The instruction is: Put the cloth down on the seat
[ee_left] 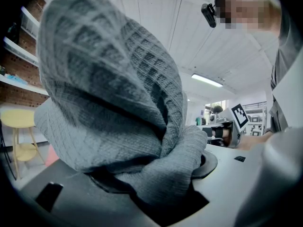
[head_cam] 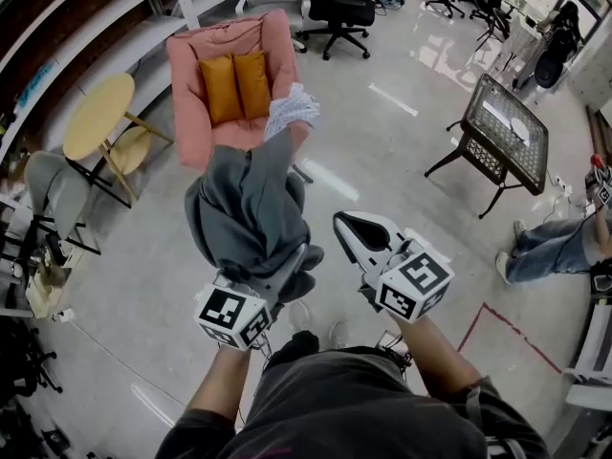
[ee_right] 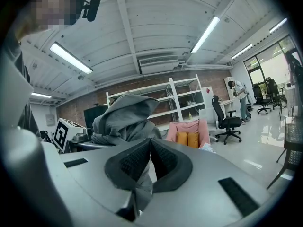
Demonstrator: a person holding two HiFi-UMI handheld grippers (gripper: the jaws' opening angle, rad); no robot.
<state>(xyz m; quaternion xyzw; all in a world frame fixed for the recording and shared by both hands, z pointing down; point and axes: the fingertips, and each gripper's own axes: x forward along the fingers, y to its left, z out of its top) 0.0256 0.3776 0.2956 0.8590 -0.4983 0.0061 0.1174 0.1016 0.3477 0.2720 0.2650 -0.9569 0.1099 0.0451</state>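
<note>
The left gripper [head_cam: 295,273] is clamped on a grey knitted cloth [head_cam: 247,208], a thick fold bunched between its jaws while the rest stands up over the jaw tips in a loose heap. The right gripper [head_cam: 356,228], just to the right of the left one and clear of the cloth, has its jaws pressed together with nothing between them. Ahead of the left gripper, beyond the cloth, stands a pink armchair [head_cam: 191,113] with two orange cushions [head_cam: 237,84] on its seat. Well off to the right gripper's right is a black mesh table [head_cam: 507,118].
</note>
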